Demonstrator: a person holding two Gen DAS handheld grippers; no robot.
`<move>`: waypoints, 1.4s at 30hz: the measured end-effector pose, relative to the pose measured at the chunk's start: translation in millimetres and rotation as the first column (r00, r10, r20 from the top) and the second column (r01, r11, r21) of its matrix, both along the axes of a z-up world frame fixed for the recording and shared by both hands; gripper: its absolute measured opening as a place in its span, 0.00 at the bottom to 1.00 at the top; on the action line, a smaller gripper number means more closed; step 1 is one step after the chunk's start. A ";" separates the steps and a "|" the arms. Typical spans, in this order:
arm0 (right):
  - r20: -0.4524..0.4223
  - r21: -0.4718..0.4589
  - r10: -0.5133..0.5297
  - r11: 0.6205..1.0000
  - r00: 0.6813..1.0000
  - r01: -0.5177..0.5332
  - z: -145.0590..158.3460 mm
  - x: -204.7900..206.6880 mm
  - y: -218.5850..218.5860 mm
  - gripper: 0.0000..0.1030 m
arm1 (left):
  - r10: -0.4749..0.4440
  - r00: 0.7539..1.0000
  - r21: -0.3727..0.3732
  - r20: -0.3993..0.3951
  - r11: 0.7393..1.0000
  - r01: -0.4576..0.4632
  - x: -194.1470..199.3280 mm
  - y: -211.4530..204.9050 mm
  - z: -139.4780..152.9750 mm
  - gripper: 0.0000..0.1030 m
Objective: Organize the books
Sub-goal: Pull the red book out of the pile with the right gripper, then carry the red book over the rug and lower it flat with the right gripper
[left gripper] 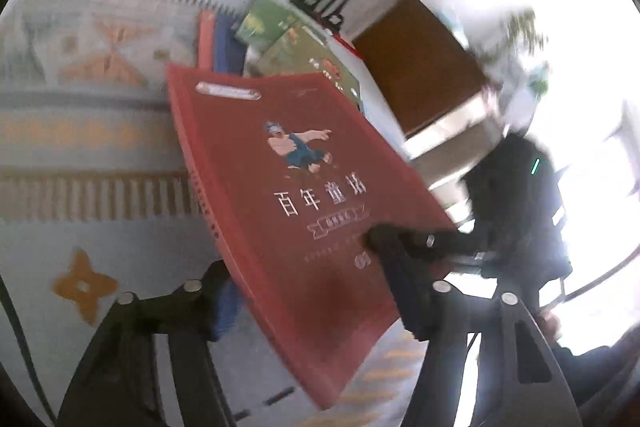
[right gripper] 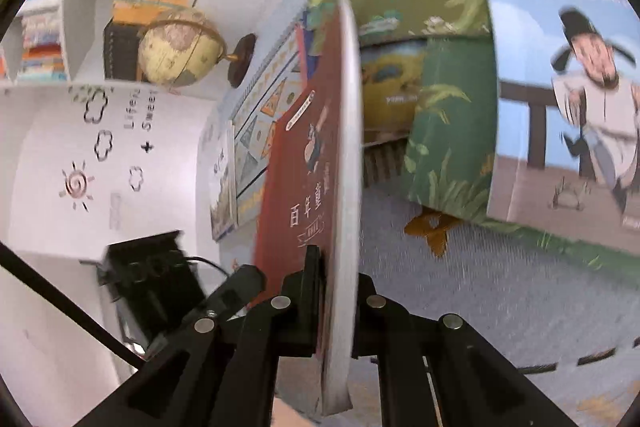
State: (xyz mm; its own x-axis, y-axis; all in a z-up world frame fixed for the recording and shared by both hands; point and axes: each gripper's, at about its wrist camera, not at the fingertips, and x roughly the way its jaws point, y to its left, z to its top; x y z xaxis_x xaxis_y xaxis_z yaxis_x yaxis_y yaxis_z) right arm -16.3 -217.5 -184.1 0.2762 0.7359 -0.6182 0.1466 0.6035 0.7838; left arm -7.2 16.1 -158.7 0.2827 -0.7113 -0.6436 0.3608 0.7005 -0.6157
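Right wrist view shows the right gripper point(right gripper: 336, 307) with its jaws clenched on the lower edge of a thin red hardcover picture book point(right gripper: 304, 187), held on edge above the patterned cloth on the tabletop point(right gripper: 500, 287). The left gripper point(left gripper: 296, 291) straddles the same book's corner; I cannot tell whether its jaws press it. This looks like mid-carry; next, I'd judge, it must join the green books point(left gripper: 296, 43) behind.
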 end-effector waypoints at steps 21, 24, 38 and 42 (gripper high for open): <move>0.456 -0.302 0.356 0.924 0.815 -0.234 109.5 62.5 247.5 0.13 | 0.084 0.954 0.223 0.289 0.963 -0.152 33.9 202.2 106.5 0.56; 0.470 -0.295 0.356 0.926 0.808 -0.236 113.3 89.6 292.9 0.13 | 0.101 0.951 0.218 0.291 0.961 -0.169 58.0 242.4 101.2 0.56; 0.328 -0.294 0.343 0.923 0.880 -0.250 28.9 159.4 398.6 0.15 | 0.156 0.978 0.215 0.139 0.959 -0.183 127.7 330.9 7.4 0.55; 0.291 -0.274 0.340 0.925 0.894 -0.263 15.6 161.1 400.6 0.15 | 0.166 0.979 0.199 0.116 0.962 -0.186 122.9 336.7 -3.9 0.55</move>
